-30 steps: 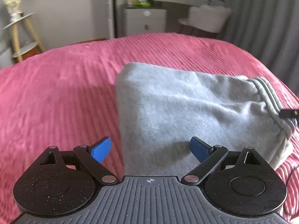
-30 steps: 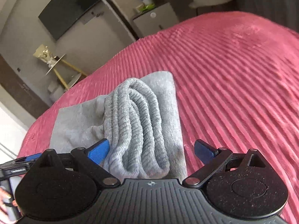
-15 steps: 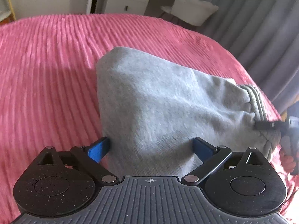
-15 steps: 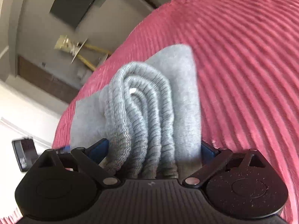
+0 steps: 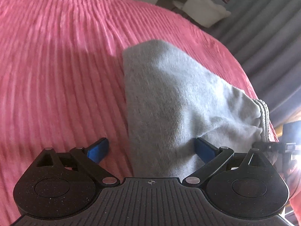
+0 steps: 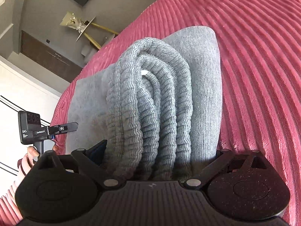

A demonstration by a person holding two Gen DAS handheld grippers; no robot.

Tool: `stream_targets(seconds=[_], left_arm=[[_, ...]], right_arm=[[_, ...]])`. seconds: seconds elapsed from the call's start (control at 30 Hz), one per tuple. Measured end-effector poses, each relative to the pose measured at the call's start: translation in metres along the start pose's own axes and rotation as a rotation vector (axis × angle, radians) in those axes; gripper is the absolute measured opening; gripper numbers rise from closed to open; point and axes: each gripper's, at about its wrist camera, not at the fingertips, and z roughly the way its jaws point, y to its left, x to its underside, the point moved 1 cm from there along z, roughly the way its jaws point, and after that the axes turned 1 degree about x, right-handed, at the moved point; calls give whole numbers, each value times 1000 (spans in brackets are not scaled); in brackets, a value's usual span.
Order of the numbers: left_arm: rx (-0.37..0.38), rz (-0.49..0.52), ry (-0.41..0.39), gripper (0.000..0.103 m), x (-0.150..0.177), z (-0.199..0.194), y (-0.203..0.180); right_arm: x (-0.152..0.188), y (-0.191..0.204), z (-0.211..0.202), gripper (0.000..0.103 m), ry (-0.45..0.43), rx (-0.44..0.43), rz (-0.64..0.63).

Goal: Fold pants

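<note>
Your folded grey pants lie on the pink ribbed bedspread, filling the centre and right of the left wrist view and the centre of the right wrist view. Your left gripper has its blue fingers spread apart: the left one rests over bare bedspread just beside the pants' edge, while the right one is pressed against the grey cloth at the lower middle of the frame.

In the right wrist view, your right gripper is pushed into the stacked ribbed waistband, which fills the gap between the fingers. The left finger touches the bundle; the right one is hidden behind the cloth, so you cannot tell whether the fingers are clamping the fabric or just straddling it.

At the lower left of that view, your left hand holds the other gripper's handle near the pants' far end.
</note>
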Motion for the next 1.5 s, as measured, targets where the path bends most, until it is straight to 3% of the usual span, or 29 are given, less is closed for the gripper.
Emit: stream_targets(seconds=[0.17, 0.3, 0.6, 1.13, 1.27, 1.33, 1.5], left_arm=[[126, 27, 33, 102, 1, 14, -22], [38, 127, 78, 103, 1, 37, -42], [-76, 96, 105, 103, -9, 50, -66], [-108, 114, 70, 102, 1, 42, -69], [-123, 149, 55, 91, 3, 35, -80], [-128, 168, 45, 90, 5, 34, -83], [-51, 72, 51, 103, 2, 43, -63]], right_arm=[[-1, 9, 7, 98, -37, 41, -1], [1, 9, 7, 98, -55, 35, -11], [-7, 8, 10, 98, 0, 57, 10], [2, 16, 18, 98, -73, 94, -25], [-5, 21, 22, 98, -53, 139, 13], [-3, 28, 25, 98, -53, 169, -18], [-1, 28, 25, 97, -74, 165, -36]])
